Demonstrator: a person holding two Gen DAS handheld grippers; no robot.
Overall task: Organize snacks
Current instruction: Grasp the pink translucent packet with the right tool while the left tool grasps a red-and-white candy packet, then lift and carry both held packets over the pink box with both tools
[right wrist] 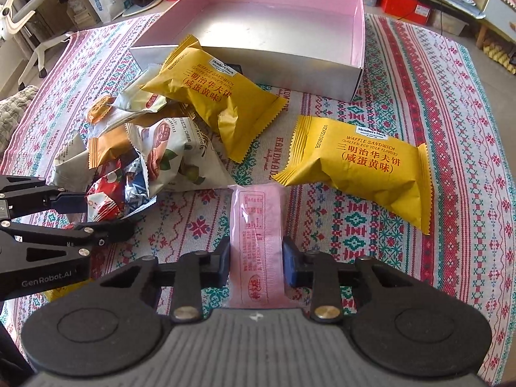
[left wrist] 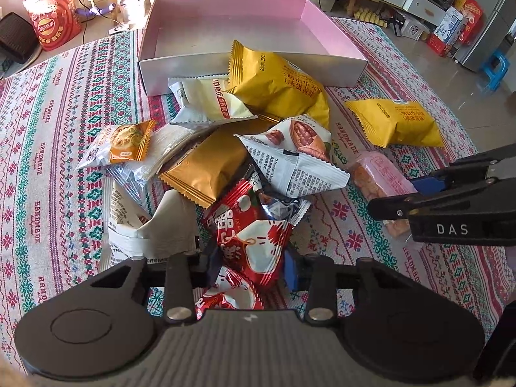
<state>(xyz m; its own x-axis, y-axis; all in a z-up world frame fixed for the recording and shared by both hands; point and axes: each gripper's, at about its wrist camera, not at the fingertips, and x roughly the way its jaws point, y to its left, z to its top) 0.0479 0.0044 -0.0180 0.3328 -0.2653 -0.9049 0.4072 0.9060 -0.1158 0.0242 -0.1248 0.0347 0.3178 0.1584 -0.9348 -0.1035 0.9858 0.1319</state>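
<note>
A pile of snack packets lies on the patterned tablecloth in front of an empty pink-lined box (left wrist: pixel 225 22) (right wrist: pixel 283 16). My left gripper (left wrist: pixel 248 267) is shut on a red and white packet (left wrist: pixel 254 242) at the near edge of the pile; it shows in the right wrist view (right wrist: pixel 103 203) too. My right gripper (right wrist: pixel 256 264) is shut on a pink packet (right wrist: pixel 258 225), which lies flat on the cloth; it also shows in the left wrist view (left wrist: pixel 377 177). Two yellow waffle sandwich packets lie near: one (right wrist: pixel 213 96) leans on the box, one (right wrist: pixel 358 167) lies apart to the right.
The pile also holds a nut packet (left wrist: pixel 300 148), a gold packet (left wrist: pixel 206 167), a cream packet (left wrist: pixel 219 96) and an orange cookie packet (left wrist: pixel 125 142). The tablecloth (left wrist: pixel 48 129) ends at the table's edges. Room clutter, a red bag (left wrist: pixel 54 22) and cabinets lie beyond the table.
</note>
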